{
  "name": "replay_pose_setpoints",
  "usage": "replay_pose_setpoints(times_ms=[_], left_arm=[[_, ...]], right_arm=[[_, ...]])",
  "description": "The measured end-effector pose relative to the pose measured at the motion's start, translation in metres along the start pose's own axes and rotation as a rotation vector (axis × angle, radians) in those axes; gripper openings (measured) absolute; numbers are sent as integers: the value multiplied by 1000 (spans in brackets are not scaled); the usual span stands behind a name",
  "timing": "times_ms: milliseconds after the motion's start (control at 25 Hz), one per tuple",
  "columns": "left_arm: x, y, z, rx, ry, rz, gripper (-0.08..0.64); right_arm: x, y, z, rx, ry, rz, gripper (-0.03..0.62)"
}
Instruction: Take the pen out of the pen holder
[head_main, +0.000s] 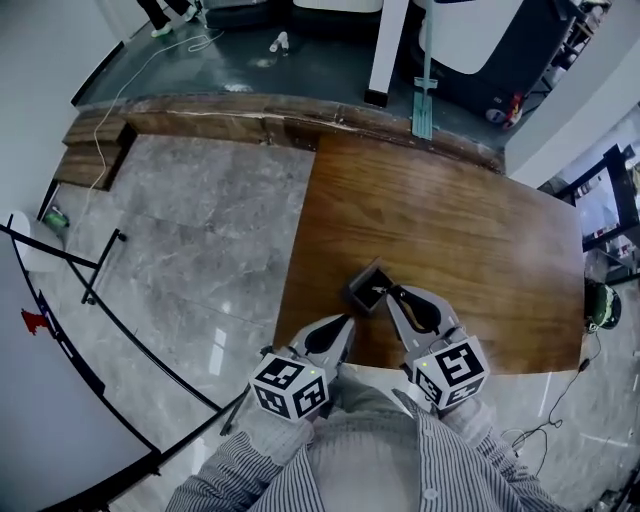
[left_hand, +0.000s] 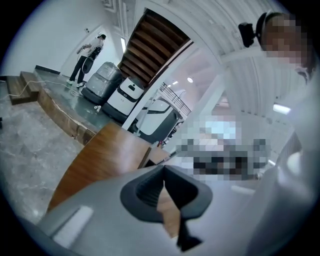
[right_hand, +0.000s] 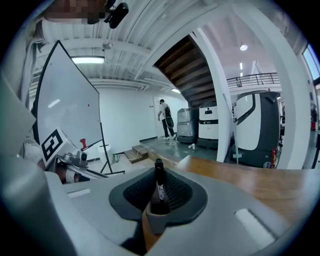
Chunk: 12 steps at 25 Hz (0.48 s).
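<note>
A dark grey square pen holder (head_main: 364, 285) stands on the wooden table (head_main: 450, 230) near its front edge. My right gripper (head_main: 392, 293) reaches to the holder's right side. In the right gripper view, the right gripper (right_hand: 159, 174) is shut on a black pen (right_hand: 159, 189), which stands upright between the pads with its tip above them. My left gripper (head_main: 348, 320) hovers just in front of the holder, apart from it. In the left gripper view, the left gripper (left_hand: 163, 171) has its pads meeting at the tips, with nothing between them.
A whiteboard on a black stand (head_main: 45, 400) fills the left side over the grey marble floor (head_main: 200, 250). Wooden steps (head_main: 95, 150) and a raised ledge lie beyond the table. Large white machines (right_hand: 250, 125) and a distant person (right_hand: 165, 117) stand at the back.
</note>
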<state>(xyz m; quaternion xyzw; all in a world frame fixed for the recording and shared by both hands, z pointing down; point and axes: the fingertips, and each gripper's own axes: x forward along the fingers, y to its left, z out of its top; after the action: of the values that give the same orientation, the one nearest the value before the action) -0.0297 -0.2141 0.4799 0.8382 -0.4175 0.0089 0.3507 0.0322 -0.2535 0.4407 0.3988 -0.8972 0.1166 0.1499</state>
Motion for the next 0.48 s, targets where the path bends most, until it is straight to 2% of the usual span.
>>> replay_pose_setpoints(times_ms=[320,480], left_arm=[[-1,-15,10,33,3,-37,8],[-1,-19,16,50,-6,-46,8]], right_arm=[[-36,-3,34,93,-139,-32,44],[-56,-5,36,139,-182,-47,44]])
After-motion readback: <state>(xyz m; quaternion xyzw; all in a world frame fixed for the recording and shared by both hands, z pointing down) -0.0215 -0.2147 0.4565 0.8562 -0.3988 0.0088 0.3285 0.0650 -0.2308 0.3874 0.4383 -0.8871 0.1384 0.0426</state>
